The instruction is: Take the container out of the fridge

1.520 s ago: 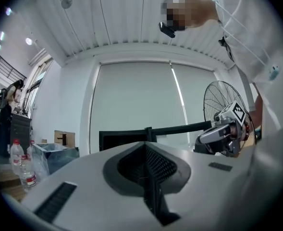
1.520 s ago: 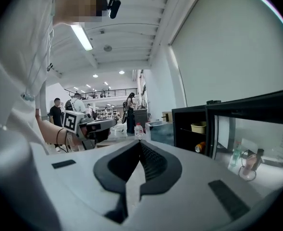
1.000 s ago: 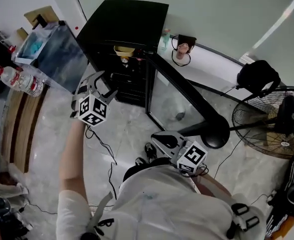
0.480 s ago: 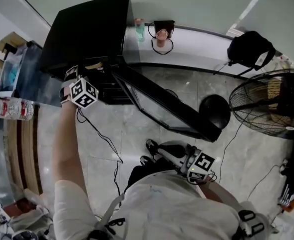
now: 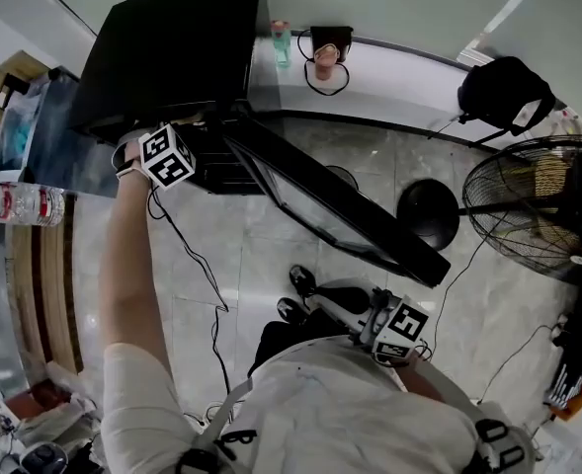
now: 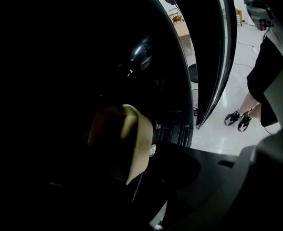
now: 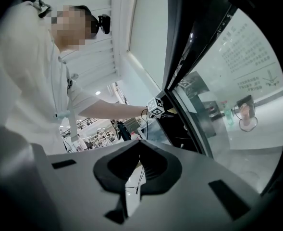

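A black mini fridge (image 5: 182,38) stands against the wall with its glass door (image 5: 340,205) swung wide open. My left gripper (image 5: 184,131) reaches into the fridge opening, and only its marker cube shows in the head view. Inside, in the left gripper view, a tan container (image 6: 117,138) fills the gap of the left gripper (image 6: 129,177). Its jaws are closing, and the right jaw lies against the container's rim. The other jaw is lost in the dark. My right gripper (image 5: 322,294) hangs by the person's waist, shut and holding nothing (image 7: 137,146).
A floor fan (image 5: 538,205) and a black bag (image 5: 503,97) stand at the right. A round black base (image 5: 429,210) sits beyond the door. A small bottle (image 5: 281,42) and a cup (image 5: 322,62) rest on the ledge. A cable (image 5: 197,265) trails over the floor.
My left gripper has gone from in front of the fridge into its opening and out of sight in the head view. The right gripper has stayed by the waist.
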### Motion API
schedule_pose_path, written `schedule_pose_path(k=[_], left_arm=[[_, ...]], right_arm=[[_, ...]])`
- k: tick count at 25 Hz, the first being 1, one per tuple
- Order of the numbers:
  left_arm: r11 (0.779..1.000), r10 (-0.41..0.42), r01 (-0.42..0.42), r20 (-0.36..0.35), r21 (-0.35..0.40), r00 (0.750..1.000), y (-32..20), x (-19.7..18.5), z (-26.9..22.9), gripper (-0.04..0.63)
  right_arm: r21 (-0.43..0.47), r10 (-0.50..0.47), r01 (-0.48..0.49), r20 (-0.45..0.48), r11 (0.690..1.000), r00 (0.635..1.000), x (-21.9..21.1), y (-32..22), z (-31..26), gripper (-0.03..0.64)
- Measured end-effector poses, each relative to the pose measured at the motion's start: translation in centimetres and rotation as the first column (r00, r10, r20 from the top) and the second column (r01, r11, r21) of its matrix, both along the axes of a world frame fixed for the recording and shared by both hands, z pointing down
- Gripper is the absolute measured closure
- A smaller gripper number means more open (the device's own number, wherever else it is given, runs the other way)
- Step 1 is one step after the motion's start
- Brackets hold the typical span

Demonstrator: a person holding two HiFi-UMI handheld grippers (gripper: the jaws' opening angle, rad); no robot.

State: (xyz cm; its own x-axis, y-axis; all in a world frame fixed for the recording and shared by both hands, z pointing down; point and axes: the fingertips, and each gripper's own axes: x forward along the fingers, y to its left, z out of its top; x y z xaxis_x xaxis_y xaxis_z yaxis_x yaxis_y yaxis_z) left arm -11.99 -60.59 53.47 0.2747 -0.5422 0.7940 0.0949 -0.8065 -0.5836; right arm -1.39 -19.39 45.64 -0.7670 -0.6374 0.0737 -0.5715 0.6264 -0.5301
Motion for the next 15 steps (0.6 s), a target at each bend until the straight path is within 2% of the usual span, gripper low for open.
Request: schedule_pose_path(k=[2, 4, 6, 11, 15], left_arm=[[1.0, -0.001, 0.001, 0.009, -0.019, 1.0, 0.0, 0.0, -0.2, 0.492], [0.998, -0.01, 0.012, 0.027, -0.058, 1.0, 0.4, -0.4, -0.3, 0.551], [0.996, -0.016, 0.019, 0.037, -0.091, 0.999, 0.8, -0.5, -0.2, 0.556], [0.993, 0.01, -0.005, 0.042, -0.116, 0.999, 2.0, -0.8, -0.4, 0.563], [0.989, 0.004, -0.001, 0.018, -0.151, 1.0, 4.4, -1.4, -0.4, 0.565]], right_arm=[[-0.009, 0.007, -0.007, 0.0, 1.0, 1.0, 0.2, 0.1, 0.4, 0.603], [-0.02, 0.021, -0.021, 0.007, 1.0, 1.0, 0.6, -0.2, 0.7, 0.603], [-0.022, 0.037, -0.036, 0.01, 0.999, 0.999, 1.3, -0.6, 0.6, 0.603], [0.014, 0.059, -0.06, 0.019, 0.998, 0.998, 2.4, -1.5, -0.2, 0.603], [-0.015, 0.019, -0.019, 0.022, 1.0, 1.0, 1.2, -1.5, 0.2, 0.603]])
